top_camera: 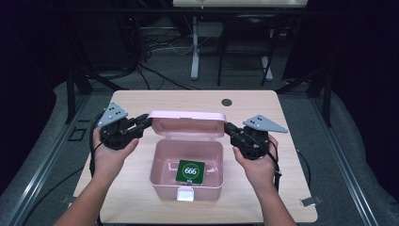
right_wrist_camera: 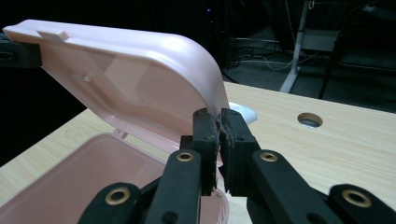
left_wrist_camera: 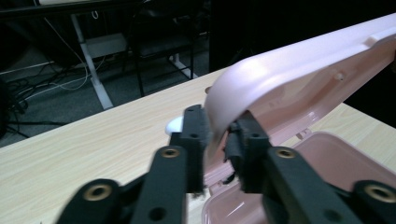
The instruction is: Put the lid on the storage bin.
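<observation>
Left claw (top_camera: 147,121) and right claw (top_camera: 229,127) each pinch a lid (top_camera: 187,123) corner – holding the box (top_camera: 162,165) open evenly.

Dim room around my light wooden bench (top_camera: 141,101)

I see a round cable hole (top_camera: 227,102) at the bench's 12 o'clock edge. Beyond it, grey floor (top_camera: 164,70) with loose cables (top_camera: 155,44), a white desk leg (top_camera: 195,47) and dark chair frames (top_camera: 244,52). Black surroundings at 3 and 9 o'clock; metal rails (top_camera: 348,174) flank the bench.
</observation>
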A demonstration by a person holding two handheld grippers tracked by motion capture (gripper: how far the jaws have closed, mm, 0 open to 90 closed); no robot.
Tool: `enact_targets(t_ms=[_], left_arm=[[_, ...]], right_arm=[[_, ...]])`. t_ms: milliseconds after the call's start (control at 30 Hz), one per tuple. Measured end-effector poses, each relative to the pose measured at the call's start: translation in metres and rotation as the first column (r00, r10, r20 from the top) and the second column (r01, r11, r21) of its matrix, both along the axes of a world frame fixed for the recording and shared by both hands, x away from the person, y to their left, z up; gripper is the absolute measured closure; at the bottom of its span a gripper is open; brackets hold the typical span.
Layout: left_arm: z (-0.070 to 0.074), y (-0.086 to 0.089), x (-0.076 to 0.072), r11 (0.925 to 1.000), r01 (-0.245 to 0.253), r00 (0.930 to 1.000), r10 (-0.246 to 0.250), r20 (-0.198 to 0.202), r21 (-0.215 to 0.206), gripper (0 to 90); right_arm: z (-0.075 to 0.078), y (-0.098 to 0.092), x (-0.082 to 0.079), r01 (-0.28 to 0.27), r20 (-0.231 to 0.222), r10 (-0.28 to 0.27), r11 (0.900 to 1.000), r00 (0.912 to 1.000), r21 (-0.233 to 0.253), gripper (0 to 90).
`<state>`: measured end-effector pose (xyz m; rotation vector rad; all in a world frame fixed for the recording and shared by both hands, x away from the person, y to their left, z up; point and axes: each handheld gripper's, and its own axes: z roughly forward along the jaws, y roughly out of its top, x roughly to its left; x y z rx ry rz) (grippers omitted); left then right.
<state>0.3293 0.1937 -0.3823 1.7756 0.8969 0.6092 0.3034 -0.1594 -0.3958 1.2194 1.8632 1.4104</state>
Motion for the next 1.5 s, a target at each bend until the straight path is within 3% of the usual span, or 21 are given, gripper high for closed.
enact_targets(t_ms=[200,433,767,1500], left_arm=[[0.001,-0.002,-0.001,0.9996,-0.013,0.9999,0.013,0.004,0.023,80.5],[0.000,0.001,-0.002,1.0000,0.005,0.9999,-0.005,-0.011,0.007,83.3],[-0.003,0.004,-0.008,0.9994,0.028,0.9995,-0.028,-0.015,-0.019,80.6],[-0.006,0.008,-0.022,0.9978,0.061,0.9981,-0.061,-0.010,-0.025,76.4]], right_arm=[[0.000,-0.004,0.000,-0.013,-0.012,0.013,1.000,0.9998,0.017,85.6],[0.006,-0.015,-0.006,-0.001,-0.002,0.001,0.999,1.0000,0.040,84.1],[0.005,-0.020,0.005,0.024,-0.005,-0.024,0.996,0.9997,0.091,81.4],[0.006,-0.015,0.001,-0.003,0.000,0.003,0.996,1.0000,0.086,79.3]])
